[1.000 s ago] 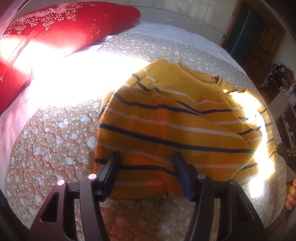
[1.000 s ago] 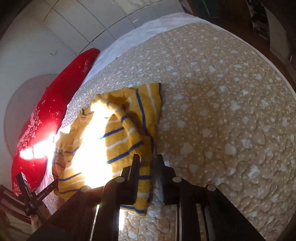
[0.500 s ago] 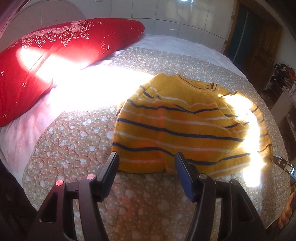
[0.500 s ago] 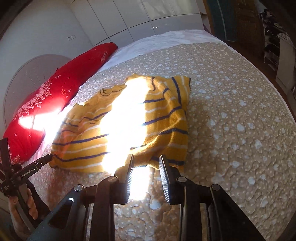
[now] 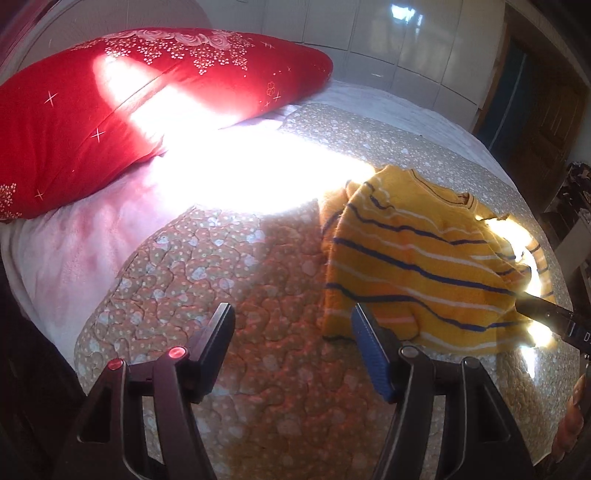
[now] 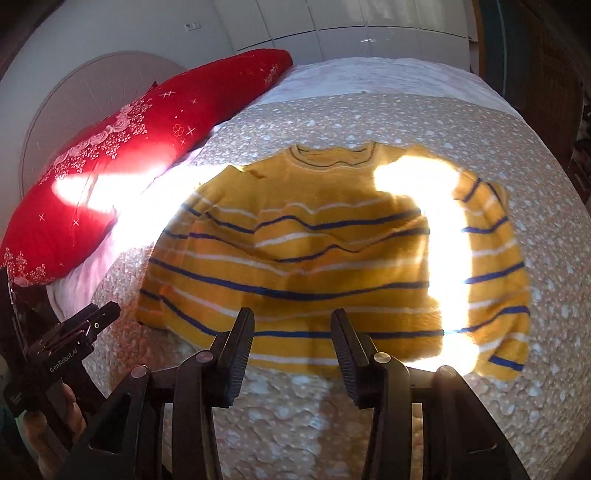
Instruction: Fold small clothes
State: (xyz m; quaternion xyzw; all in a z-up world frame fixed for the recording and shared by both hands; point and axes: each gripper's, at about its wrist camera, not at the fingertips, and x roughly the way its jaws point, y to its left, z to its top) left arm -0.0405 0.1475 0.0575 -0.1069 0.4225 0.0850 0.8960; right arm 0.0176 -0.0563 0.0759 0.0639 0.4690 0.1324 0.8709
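Note:
A small yellow sweater (image 6: 332, 251) with blue and white stripes lies folded flat on the quilted bedspread (image 6: 369, 122), neck hole away from me. In the left wrist view the sweater (image 5: 424, 266) lies to the right. My left gripper (image 5: 291, 328) is open and empty above the bedspread, left of the sweater's hem. My right gripper (image 6: 291, 332) is open and empty just over the sweater's near hem. The left gripper also shows in the right wrist view (image 6: 74, 332) at the far left, held off the bed edge.
A large red pillow (image 5: 129, 103) lies at the head of the bed on a white sheet (image 5: 74, 251). Bright sunlight washes out a band across the bed. White cupboard doors (image 6: 369, 33) and a dark doorway (image 5: 517, 81) stand behind.
My right gripper has let go of the sweater, opened wide and pulled back. My left gripper has drawn back and to the left, off the sweater. The sweater now lies flat.

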